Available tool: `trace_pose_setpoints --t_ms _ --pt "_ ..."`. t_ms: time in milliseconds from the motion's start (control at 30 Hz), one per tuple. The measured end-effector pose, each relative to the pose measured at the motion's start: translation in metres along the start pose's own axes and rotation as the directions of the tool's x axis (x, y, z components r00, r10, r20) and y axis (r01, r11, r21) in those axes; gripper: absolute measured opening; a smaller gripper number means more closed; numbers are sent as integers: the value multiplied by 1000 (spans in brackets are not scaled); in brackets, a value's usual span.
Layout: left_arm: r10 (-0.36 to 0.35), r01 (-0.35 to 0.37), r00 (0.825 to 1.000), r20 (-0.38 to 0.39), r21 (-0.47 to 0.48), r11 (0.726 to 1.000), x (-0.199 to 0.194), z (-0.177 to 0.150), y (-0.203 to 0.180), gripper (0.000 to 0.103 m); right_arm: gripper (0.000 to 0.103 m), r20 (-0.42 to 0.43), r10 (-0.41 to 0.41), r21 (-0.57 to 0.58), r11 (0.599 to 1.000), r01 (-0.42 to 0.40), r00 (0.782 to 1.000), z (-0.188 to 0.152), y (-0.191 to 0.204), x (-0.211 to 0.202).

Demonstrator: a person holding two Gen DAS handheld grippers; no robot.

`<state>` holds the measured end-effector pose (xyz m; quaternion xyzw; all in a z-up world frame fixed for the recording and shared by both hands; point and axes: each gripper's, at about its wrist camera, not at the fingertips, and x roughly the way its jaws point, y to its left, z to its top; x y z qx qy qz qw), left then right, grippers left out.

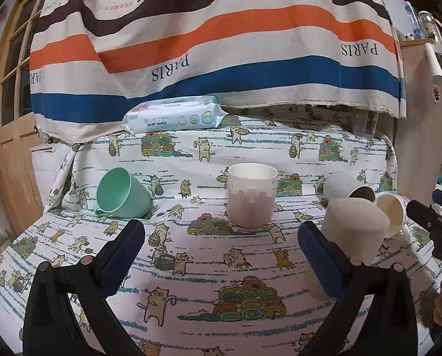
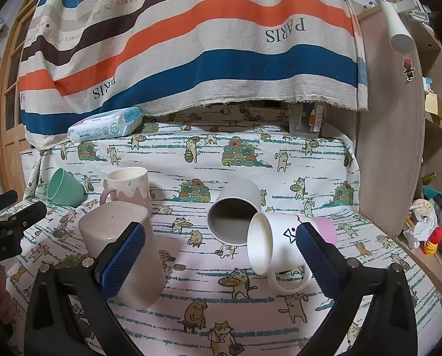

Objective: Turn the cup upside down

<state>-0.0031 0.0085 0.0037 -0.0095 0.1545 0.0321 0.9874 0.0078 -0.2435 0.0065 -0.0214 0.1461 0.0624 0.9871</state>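
Several cups are on the cat-print cloth. A beige cup [image 1: 352, 231] [image 2: 123, 249] stands upside down, beside my left gripper's right finger and my right gripper's left finger. A pink-and-white mug [image 1: 252, 194] [image 2: 129, 187] stands upright. A green cup [image 1: 121, 192] [image 2: 63, 188], a grey cup [image 2: 235, 210] [image 1: 344, 185] and a white mug [image 2: 275, 243] [image 1: 391, 213] lie on their sides. My left gripper [image 1: 221, 255] is open and empty, short of the pink mug. My right gripper [image 2: 221, 258] is open and empty, with the white mug just inside its right finger.
A pack of baby wipes [image 1: 175, 114] [image 2: 105, 126] lies at the back by the striped hanging cloth [image 1: 215, 44]. A wooden door [image 1: 10, 103] is at the left. Shelves with clutter [image 2: 428, 118] stand at the right, past the table edge [image 2: 398, 252].
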Motion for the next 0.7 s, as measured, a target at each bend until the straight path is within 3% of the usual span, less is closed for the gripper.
trace_pose_setpoints --t_ms 700 --pt "3 -3 1000 -5 2 1000 2 -1 -3 103 102 0 3 -1 1000 -3 1000 0 0 0"
